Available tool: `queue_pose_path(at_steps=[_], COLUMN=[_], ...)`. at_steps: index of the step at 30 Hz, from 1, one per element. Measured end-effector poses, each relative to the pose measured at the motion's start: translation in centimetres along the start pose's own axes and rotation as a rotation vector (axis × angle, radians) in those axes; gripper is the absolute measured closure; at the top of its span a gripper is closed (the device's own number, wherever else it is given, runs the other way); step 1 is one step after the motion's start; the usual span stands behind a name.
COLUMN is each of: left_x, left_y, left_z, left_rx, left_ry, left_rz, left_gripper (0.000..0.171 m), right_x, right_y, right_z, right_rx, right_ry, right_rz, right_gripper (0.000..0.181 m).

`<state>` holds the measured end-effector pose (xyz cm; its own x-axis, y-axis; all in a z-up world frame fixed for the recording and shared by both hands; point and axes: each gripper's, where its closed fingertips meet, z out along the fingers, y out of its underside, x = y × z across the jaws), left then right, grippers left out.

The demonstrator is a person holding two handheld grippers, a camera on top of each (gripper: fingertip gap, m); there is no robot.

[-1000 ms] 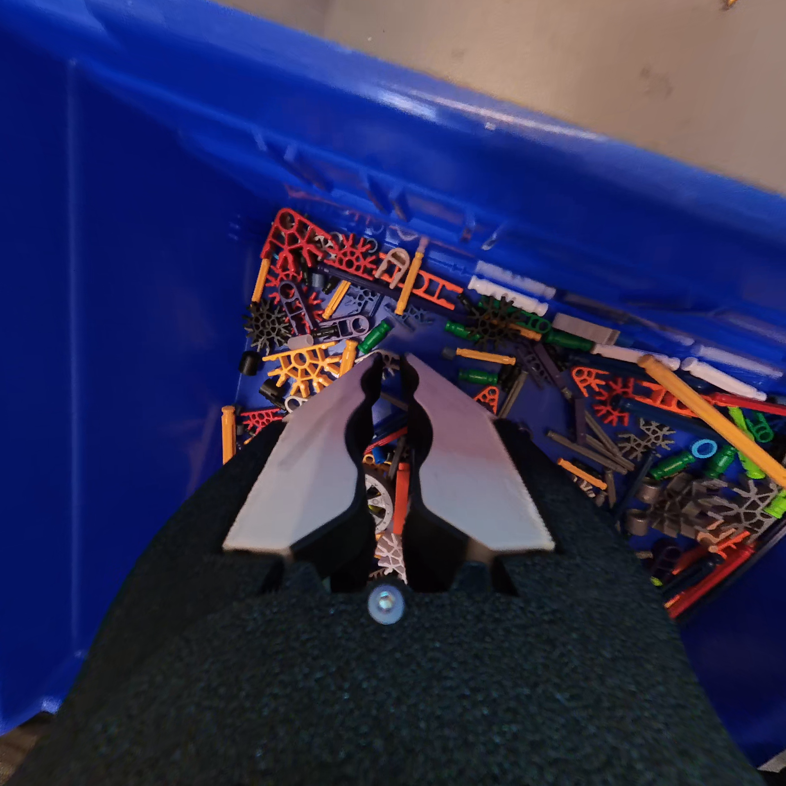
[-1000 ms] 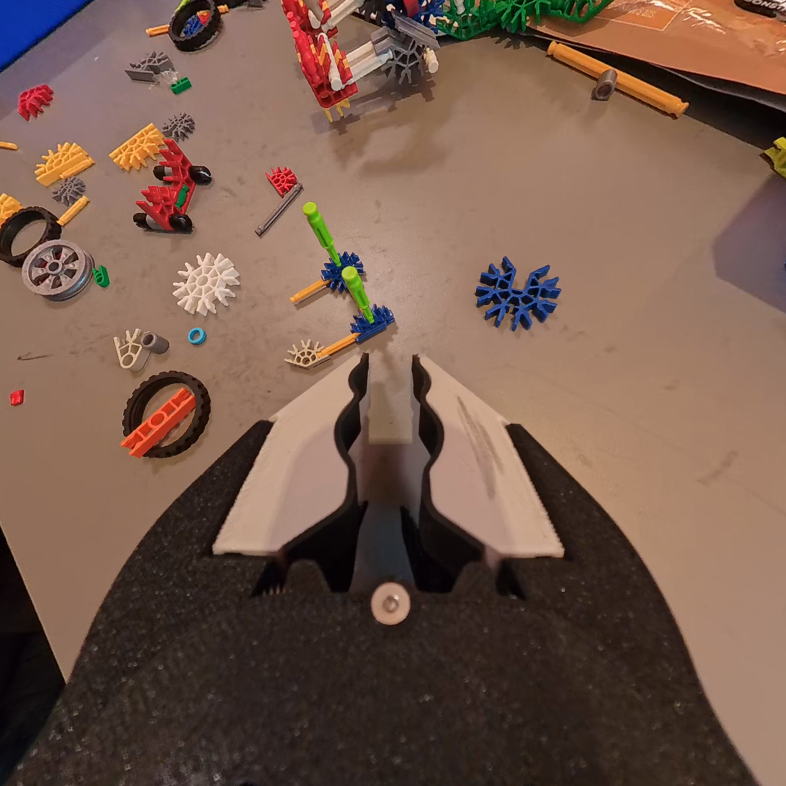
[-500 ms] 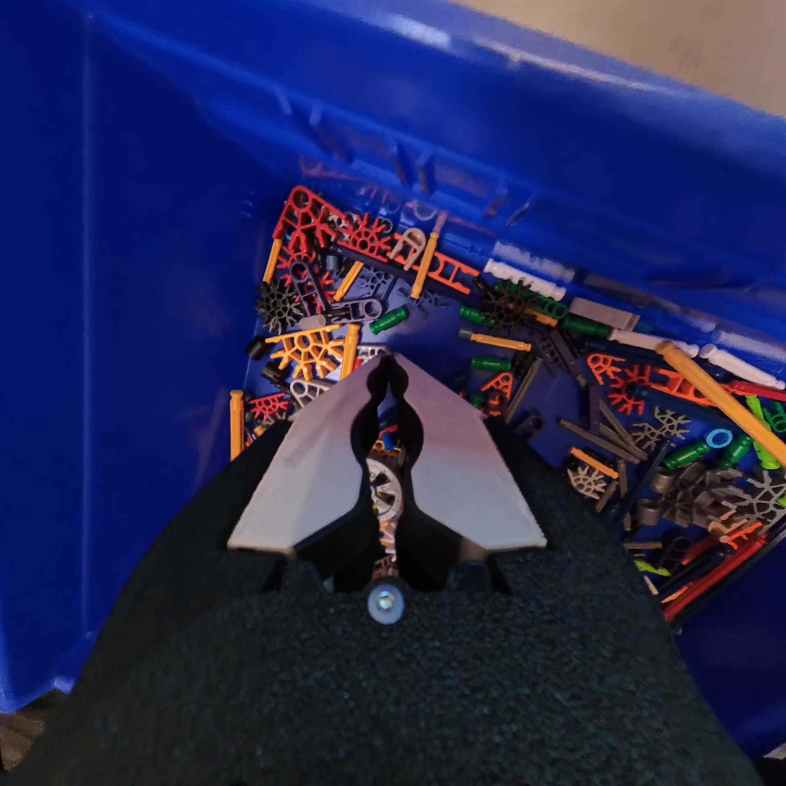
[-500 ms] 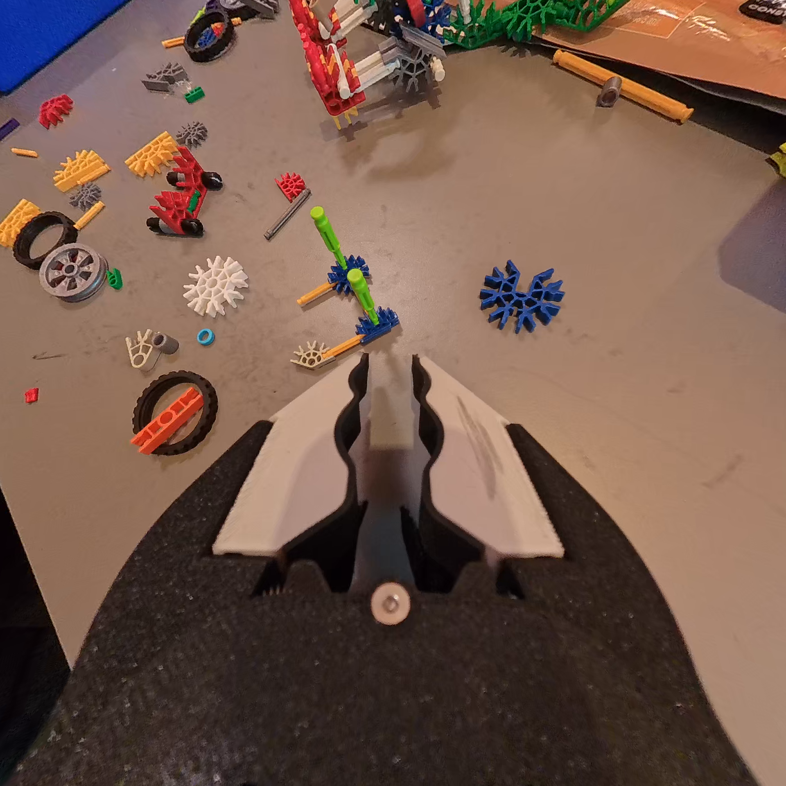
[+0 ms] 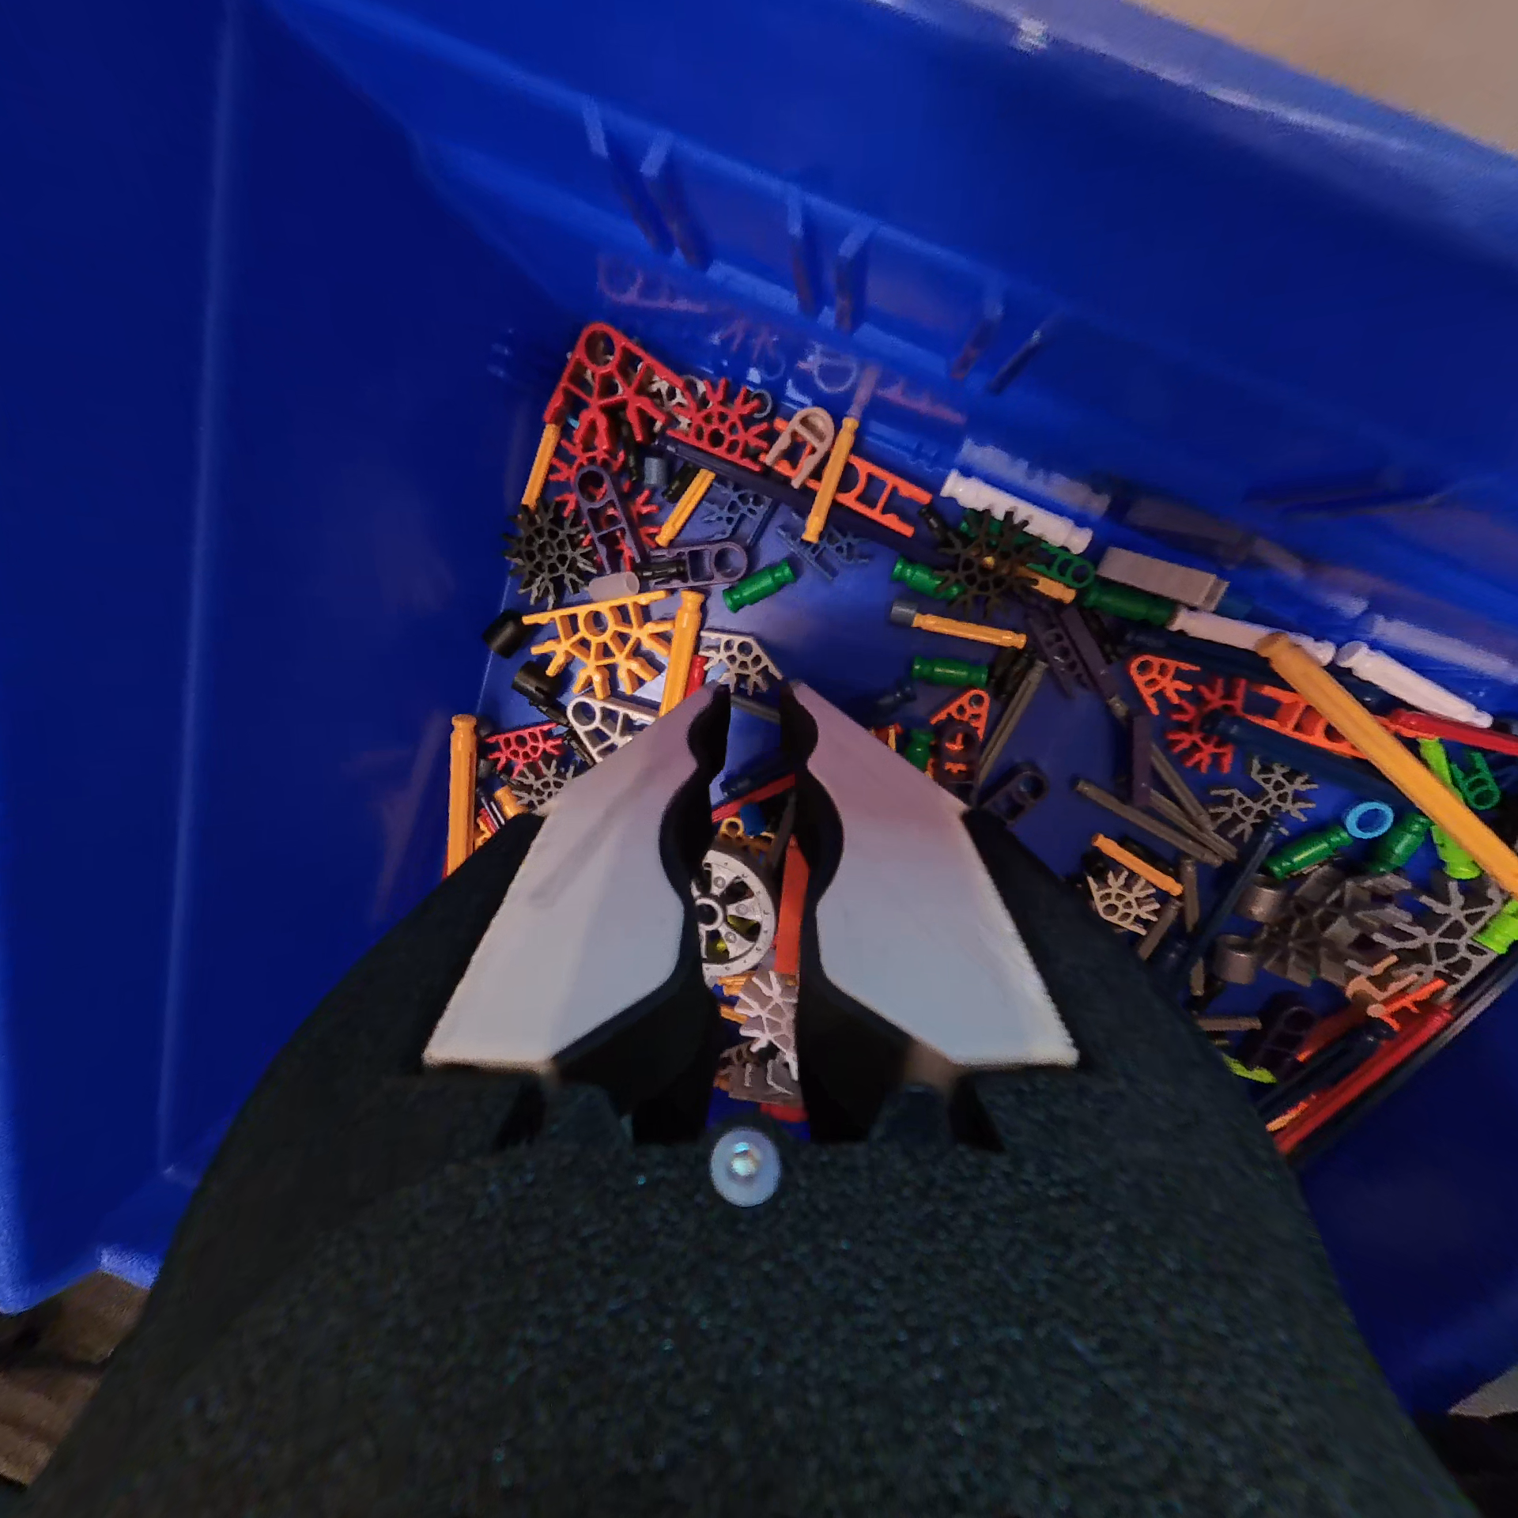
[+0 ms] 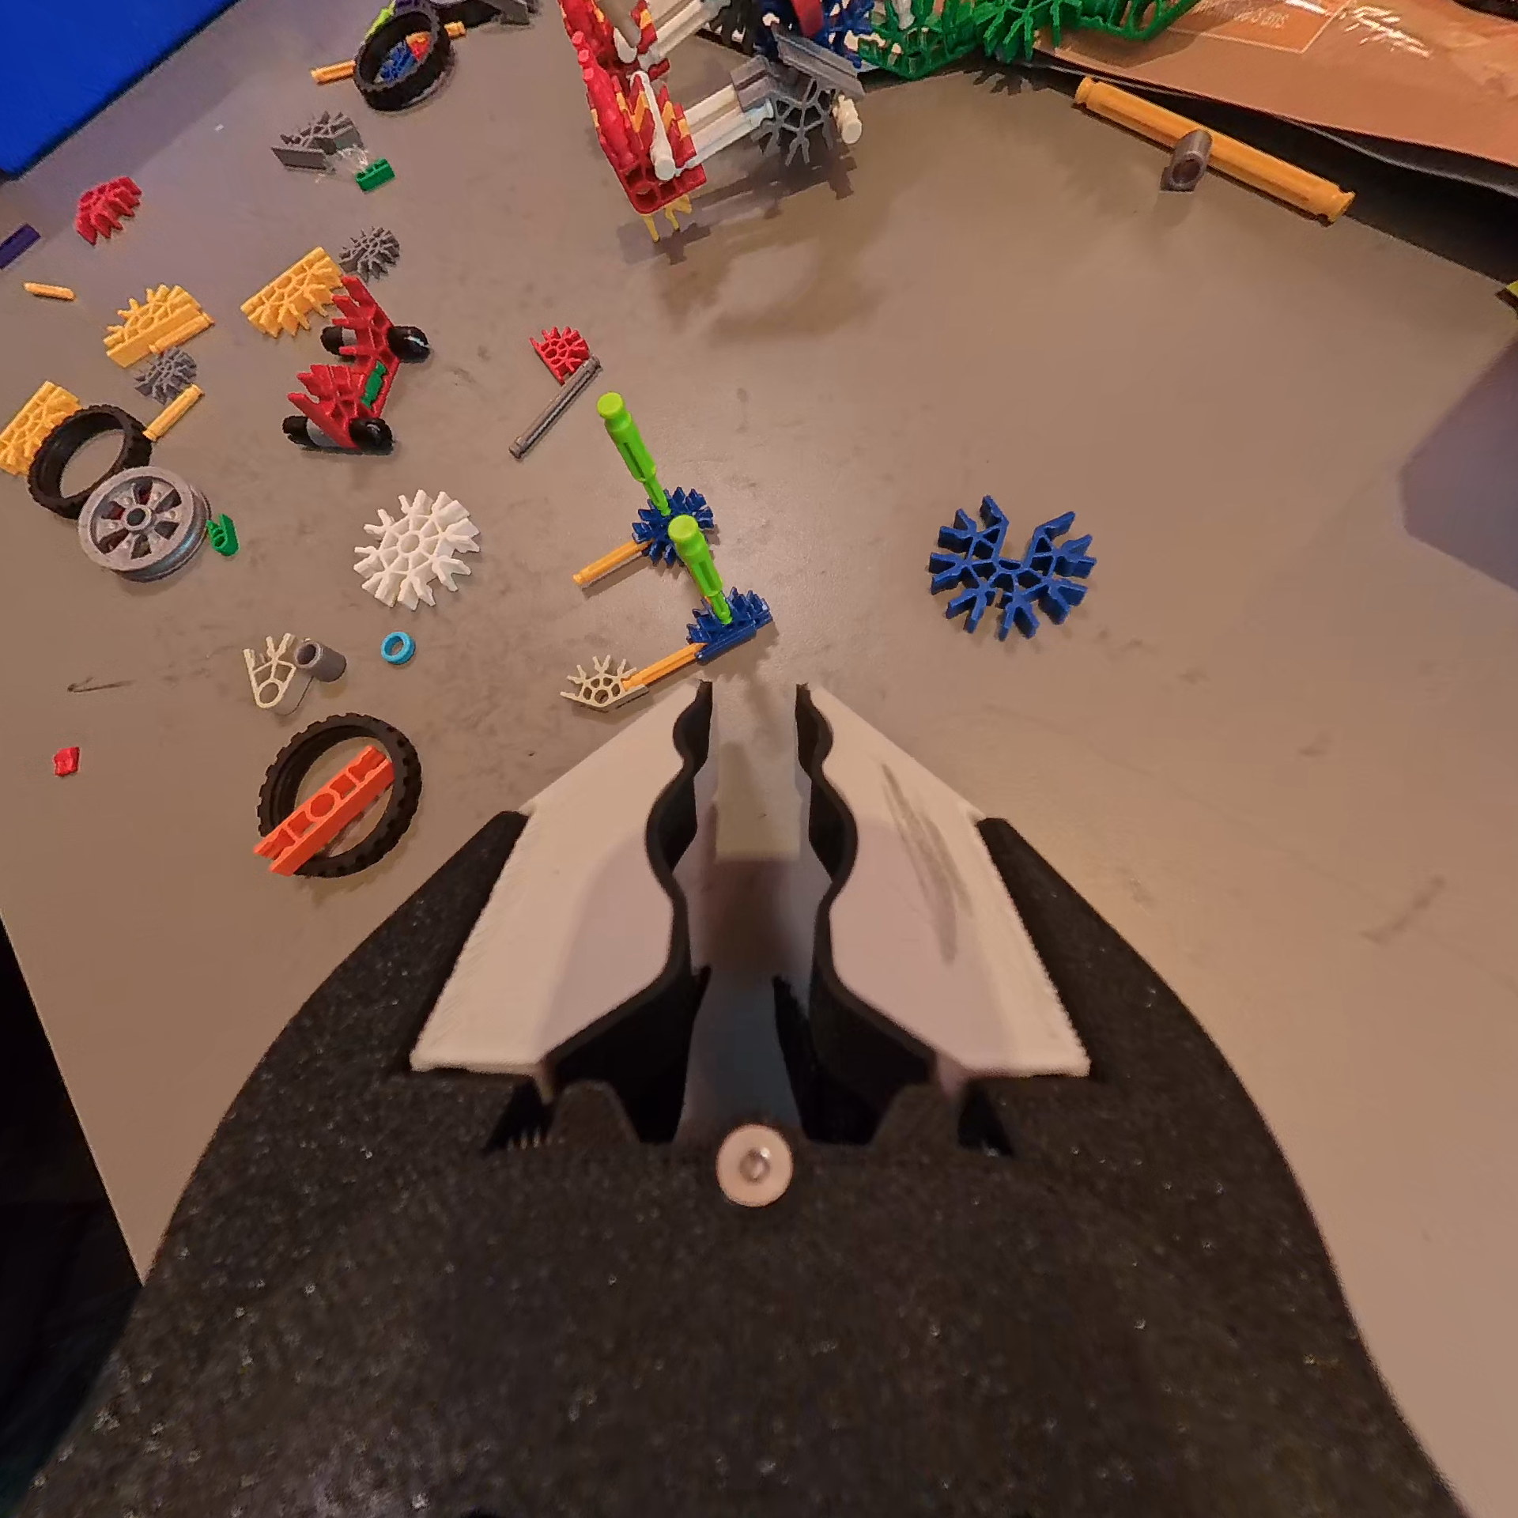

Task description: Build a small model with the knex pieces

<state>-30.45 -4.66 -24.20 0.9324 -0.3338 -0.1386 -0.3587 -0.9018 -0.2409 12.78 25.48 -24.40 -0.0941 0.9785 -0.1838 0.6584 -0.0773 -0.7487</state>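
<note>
One blue bin [image 5: 246,575], deep-walled: holds a loose heap of toy building rods, spoked connectors and a grey wheel [image 5: 731,912], apparently as stock. Left tongs [image 5: 757,710] hang over the heap, tips slightly parted, gripping nothing.

One grey desk [image 6: 1150,821]: parts are spread singly, probably for easy picking. Right tongs [image 6: 752,694] are clenched on a pale bar [image 6: 752,788], just short of two green rods [image 6: 706,575] standing in blue connectors. A flat blue connector [image 6: 1012,568] and a white snowflake piece [image 6: 416,548] lie apart.
</note>
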Motion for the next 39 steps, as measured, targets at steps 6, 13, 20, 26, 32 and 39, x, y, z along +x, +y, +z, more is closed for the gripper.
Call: queue_pose_path(at_steps=[6, 13, 20, 26, 32, 39], left_x=[0.0, 0.0, -0.2, -0.3, -0.4, -1.1], left_y=[0.1, -0.2, -1.0, -1.0, -1.0, -1.1], left_z=[0.8, 1.0, 1.2, 1.2, 0.9, 0.6], left_rx=[-0.029, -0.021, -0.019, -0.014, -0.007, -0.001], left_ry=[-0.005, 0.004, -0.032, -0.044, -0.057, -0.088], left_rz=[-0.017, -0.051, -0.015, 0.008, 0.032, 0.026], left_gripper=[0.156, 0.154, 0.161, 0.162, 0.170, 0.171], right_x=[0.0, 0.0, 0.0, 0.0, 0.0, 0.0], right_y=[0.0, -0.1, -0.1, -0.1, -0.1, -0.1], right_z=[0.0, -0.1, -0.1, -0.1, -0.1, -0.1], right_rx=[0.002, 0.005, 0.006, 0.007, 0.009, 0.009], right_ry=[0.002, -0.001, -0.001, -0.002, -0.001, -0.003], right_rz=[0.000, 0.000, 0.001, 0.001, 0.000, 0.002], right_gripper=[0.161, 0.161, 0.161, 0.161, 0.161, 0.161])
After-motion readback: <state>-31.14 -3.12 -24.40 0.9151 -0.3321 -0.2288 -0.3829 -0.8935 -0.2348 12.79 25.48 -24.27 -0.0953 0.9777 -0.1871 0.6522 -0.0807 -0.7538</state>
